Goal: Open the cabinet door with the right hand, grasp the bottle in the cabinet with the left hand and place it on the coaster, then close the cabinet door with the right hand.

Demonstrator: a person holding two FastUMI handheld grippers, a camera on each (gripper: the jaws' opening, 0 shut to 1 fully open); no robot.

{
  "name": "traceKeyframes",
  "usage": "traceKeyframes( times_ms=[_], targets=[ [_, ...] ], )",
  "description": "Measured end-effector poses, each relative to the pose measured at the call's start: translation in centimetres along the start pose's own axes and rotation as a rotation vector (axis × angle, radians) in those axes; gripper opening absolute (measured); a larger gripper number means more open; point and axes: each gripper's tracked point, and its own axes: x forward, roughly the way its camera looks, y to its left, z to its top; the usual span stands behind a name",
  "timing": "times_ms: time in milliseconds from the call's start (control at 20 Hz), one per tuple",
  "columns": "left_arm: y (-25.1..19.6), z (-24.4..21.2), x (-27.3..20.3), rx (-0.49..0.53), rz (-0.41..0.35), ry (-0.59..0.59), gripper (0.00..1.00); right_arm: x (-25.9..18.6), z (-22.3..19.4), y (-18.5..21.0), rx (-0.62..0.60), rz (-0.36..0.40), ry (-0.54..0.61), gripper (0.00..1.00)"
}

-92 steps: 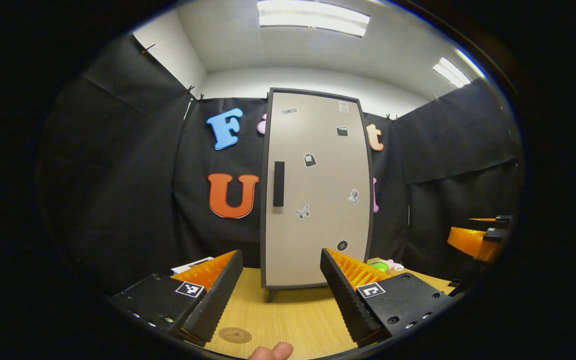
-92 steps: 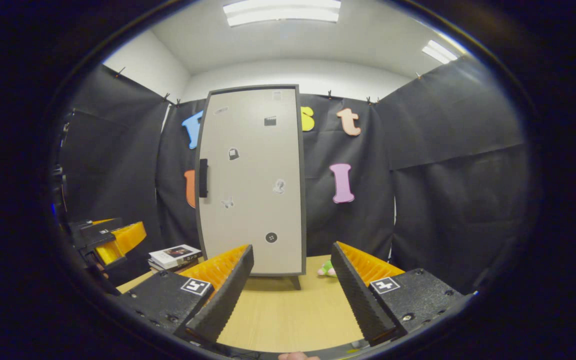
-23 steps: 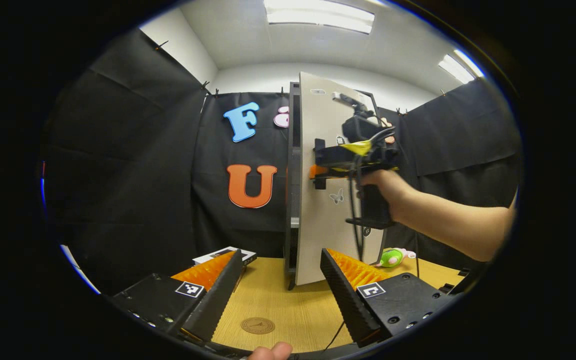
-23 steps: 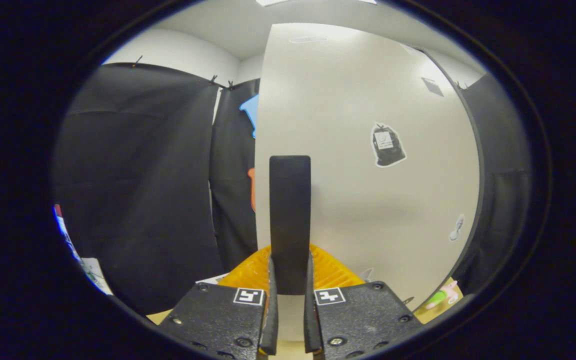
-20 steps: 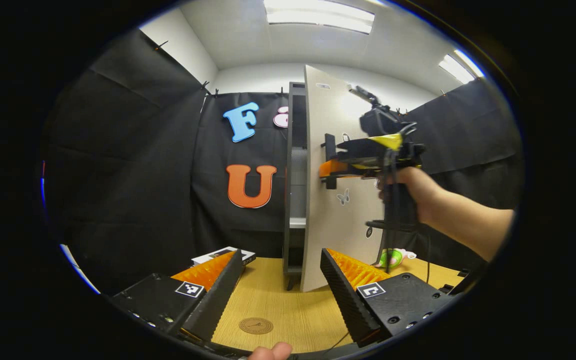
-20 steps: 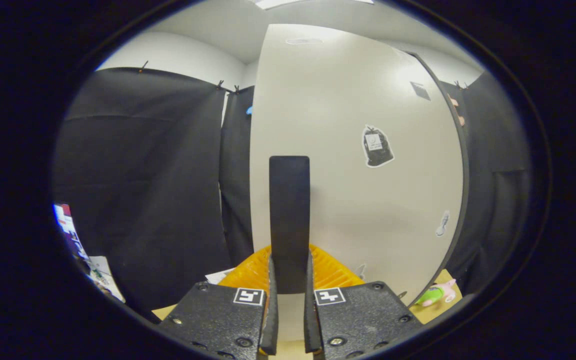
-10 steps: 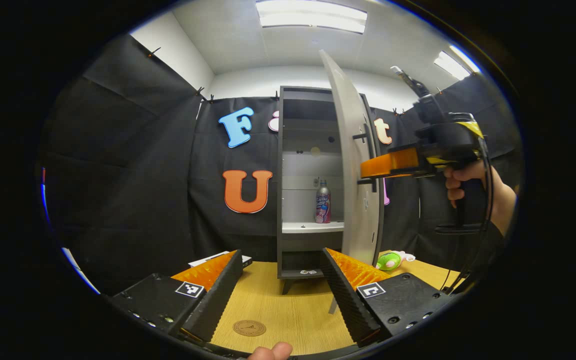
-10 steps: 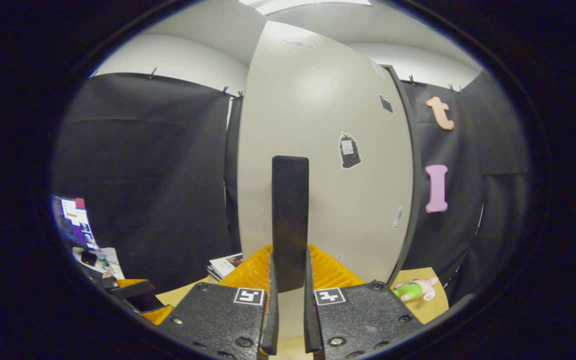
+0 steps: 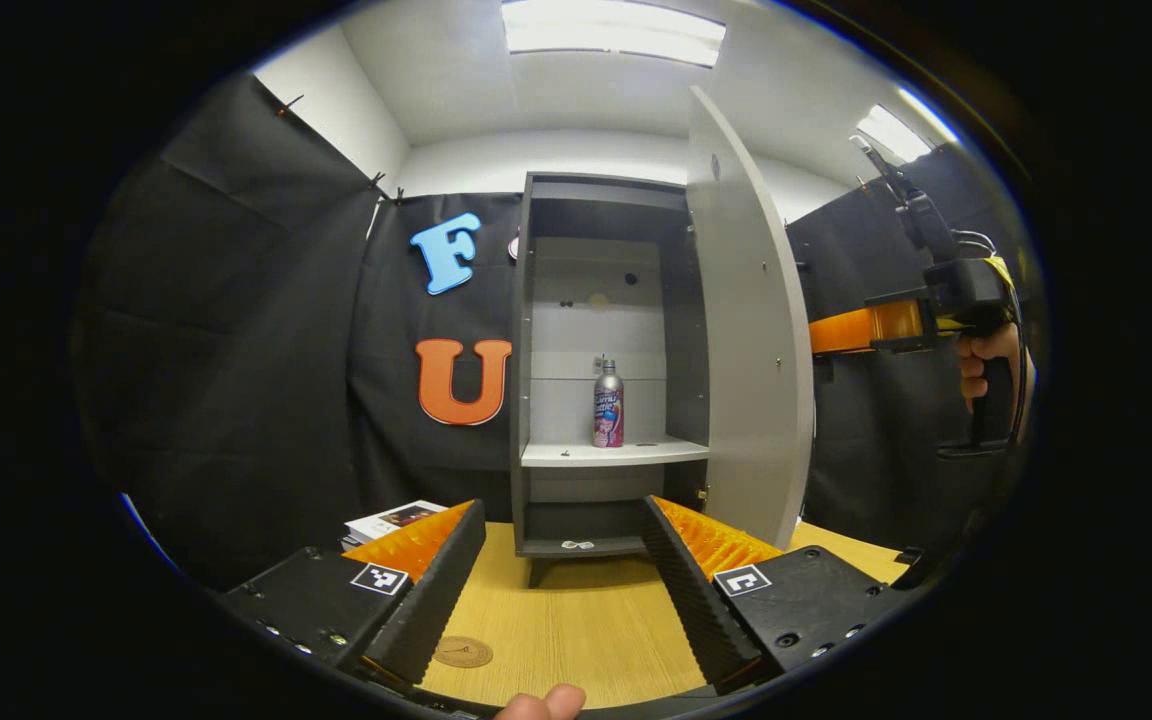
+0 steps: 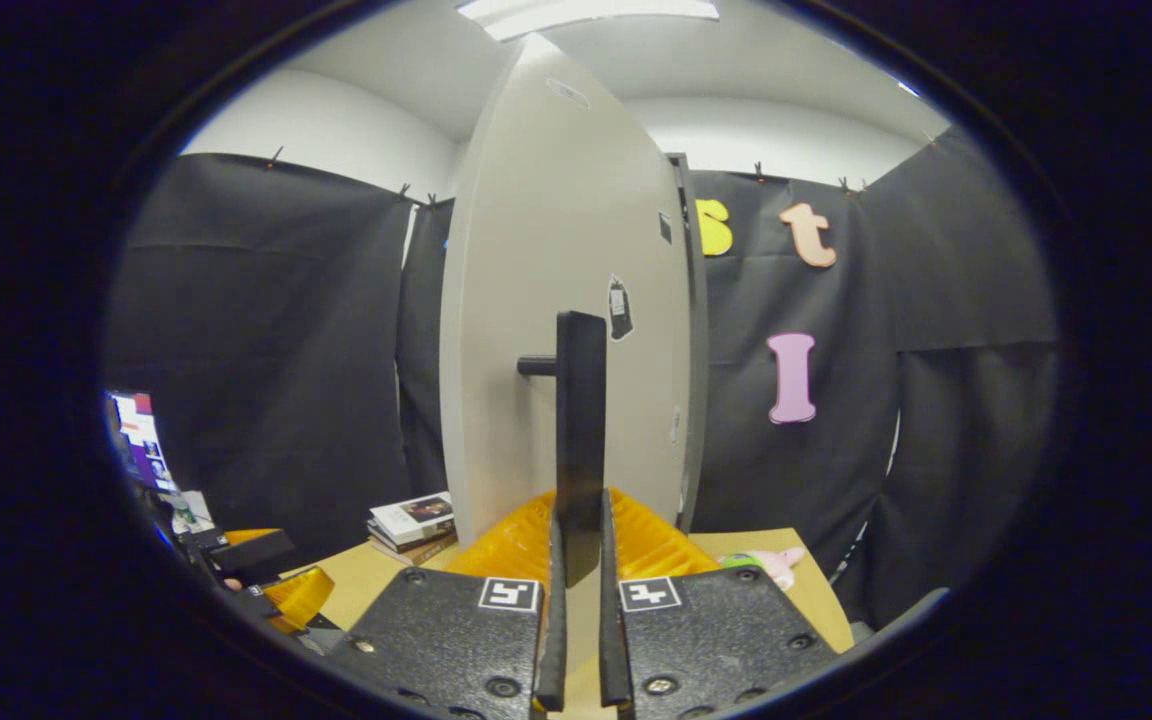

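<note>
Swung further outward than half a second ago, the pale grey cabinet door point(image 9: 746, 330) now stands wide, exposing the shelves. Left gripper view: the left gripper point(image 9: 561, 580), jaws spread and empty, hovers low over the light wooden table point(image 9: 576, 630), near the round brown coaster point(image 9: 463, 652); the silver bottle with a pink label point(image 9: 608, 404) stands upright on the white middle shelf point(image 9: 616, 453). Right gripper view: the right gripper point(image 10: 577, 610) is clenched on the black bar handle point(image 10: 581, 420), held level. Door-opening appears nearly complete; next, the left gripper should reach in for the bottle.
</note>
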Motion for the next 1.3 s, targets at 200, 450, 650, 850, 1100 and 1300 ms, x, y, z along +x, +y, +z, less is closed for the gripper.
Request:
traceKeyframes(
  times_ms=[200,450,650,850,1100,1300],
  targets=[
    [-1.4,0.2,0.2,0.01,-0.021,0.001,0.95,-0.9,-0.1,-3.2,0.013,-0.059,-0.006,0.1],
    [-1.8,0.2,0.5,0.009,-0.032,0.003,0.95,-1.7,0.0,-6.6,0.008,-0.15,-0.021,0.04],
    [-2.0,0.1,0.6,0.013,-0.032,0.005,0.95,-2.3,0.1,-9.4,0.02,-0.22,-0.04,0.04],
    [-1.9,0.0,0.5,0.015,-0.029,0.008,0.95,-2.3,0.0,-9.2,0.067,-0.18,-0.044,0.04],
    [-1.2,0.0,0.5,0.015,-0.013,0.008,0.95,-6.2,1.3,-8.0,0.039,-0.235,-0.089,0.04],
    [-0.4,-0.1,0.5,0.011,-0.004,0.011,0.95,-9.2,1.1,-4.6,0.023,-0.227,-0.112,0.04]
  ],
)
